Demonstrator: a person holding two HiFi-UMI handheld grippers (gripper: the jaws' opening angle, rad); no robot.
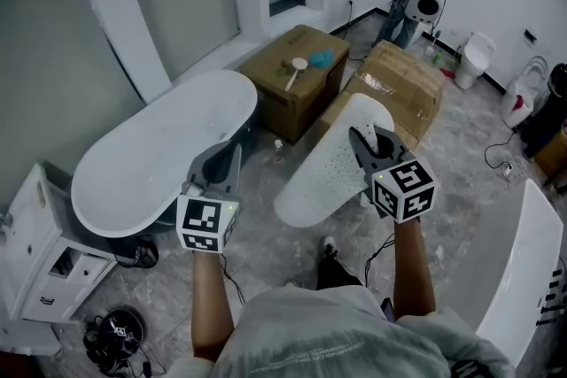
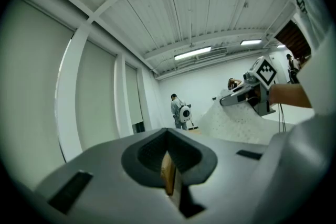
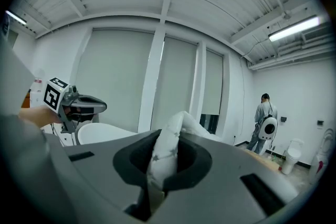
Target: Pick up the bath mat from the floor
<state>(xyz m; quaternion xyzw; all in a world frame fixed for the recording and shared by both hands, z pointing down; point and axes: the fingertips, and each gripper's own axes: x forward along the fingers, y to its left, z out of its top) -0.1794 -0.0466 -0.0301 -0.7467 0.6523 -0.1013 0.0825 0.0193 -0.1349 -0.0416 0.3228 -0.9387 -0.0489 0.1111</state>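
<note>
Your right gripper [image 1: 365,146] fingers pinch just one edge of the bath mat [image 1: 323,177]. Left gripper [image 1: 220,171] fingers are closed and empty. The mat could slip out or swing into the bathtub [image 1: 151,159].

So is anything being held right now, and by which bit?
Yes. The right tool is shut on the white bath mat, pinching it at one long edge. The left tool is shut and seems to hold nothing.
</note>
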